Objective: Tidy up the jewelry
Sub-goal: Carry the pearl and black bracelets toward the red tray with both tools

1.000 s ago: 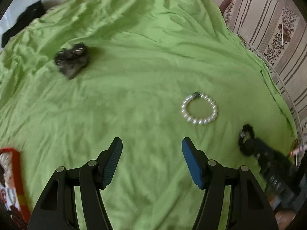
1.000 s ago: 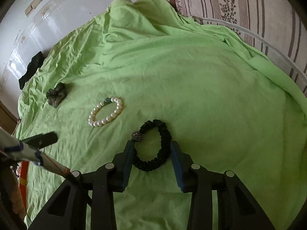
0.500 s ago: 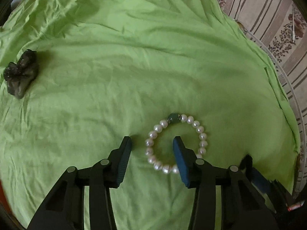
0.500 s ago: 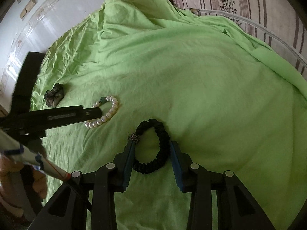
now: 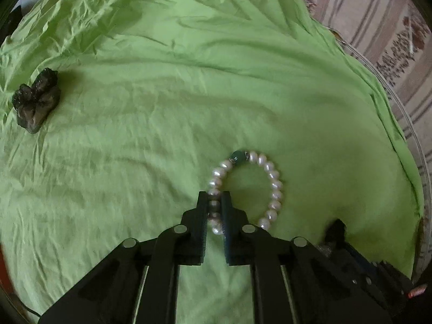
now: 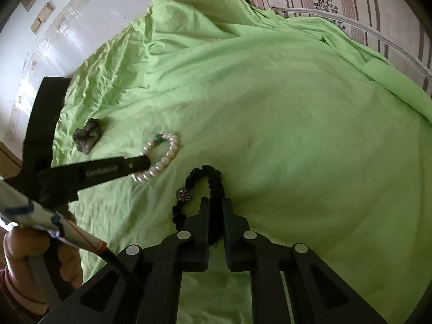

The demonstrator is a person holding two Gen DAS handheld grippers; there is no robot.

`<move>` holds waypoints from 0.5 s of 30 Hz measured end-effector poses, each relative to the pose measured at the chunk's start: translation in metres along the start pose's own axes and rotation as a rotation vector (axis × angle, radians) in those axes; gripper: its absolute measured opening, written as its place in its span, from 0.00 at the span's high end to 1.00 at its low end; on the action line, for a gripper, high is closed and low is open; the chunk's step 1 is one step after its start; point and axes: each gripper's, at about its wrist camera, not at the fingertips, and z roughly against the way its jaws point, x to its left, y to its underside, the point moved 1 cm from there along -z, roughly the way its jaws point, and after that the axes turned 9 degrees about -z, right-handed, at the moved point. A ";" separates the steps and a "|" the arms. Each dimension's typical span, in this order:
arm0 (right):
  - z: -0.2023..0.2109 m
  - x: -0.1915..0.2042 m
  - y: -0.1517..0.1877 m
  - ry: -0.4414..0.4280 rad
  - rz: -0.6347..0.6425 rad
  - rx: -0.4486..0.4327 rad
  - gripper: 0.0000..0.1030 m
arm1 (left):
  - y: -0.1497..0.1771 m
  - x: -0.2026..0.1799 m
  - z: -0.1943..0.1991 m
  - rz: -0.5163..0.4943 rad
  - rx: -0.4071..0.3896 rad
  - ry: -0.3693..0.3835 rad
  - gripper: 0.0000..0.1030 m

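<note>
Pearl bracelet (image 5: 249, 189) was lying flat on the green cloth (image 5: 162, 108), w/ a single green bead at its far side. Left gripper (image 5: 215, 202) was clamped tight on the near-left stretch of pearls, a few beads pinched btwn the pads, rest of the loop curving off to the right on the fabric.

Just beside it, closer to the right wrist cam, was the black fabric bracelet (image 6: 213, 189) w/ a sparkly round bead. Right gripper (image 6: 216, 210) was clenched on the right strand of it, strand squeezed btwn the pads, the sparkly bead and left part of the loop sticking out to the left, also resting on the cloth.

Further out to the left sat a dark lumpy thing (image 5: 35, 100), well apart from both bracelets, couldn't tell what it was tbh. Person's hand (image 6: 40, 256) was wrapped round the left gripper's handle at the bottom left. Striped, flowery fabric (image 6: 351, 0) past the cloth's far edge, white wall (image 6: 54, 27) on the left.
</note>
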 end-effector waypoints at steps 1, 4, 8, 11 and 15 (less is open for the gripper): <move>0.001 -0.001 0.000 -0.010 -0.006 -0.001 0.91 | 0.005 -0.001 0.008 -0.001 -0.012 0.000 0.91; 0.005 -0.003 0.000 -0.031 -0.024 -0.009 0.91 | 0.014 -0.002 0.031 -0.002 -0.044 0.012 0.91; 0.010 -0.003 0.000 -0.046 -0.025 -0.020 0.91 | 0.024 -0.001 0.064 0.004 -0.081 0.028 0.91; 0.013 -0.002 0.001 -0.057 -0.024 -0.021 0.91 | 0.031 0.004 0.090 0.006 -0.093 0.029 0.91; 0.018 0.000 0.002 -0.065 -0.016 -0.030 0.91 | 0.046 0.004 0.120 -0.004 -0.124 0.020 0.91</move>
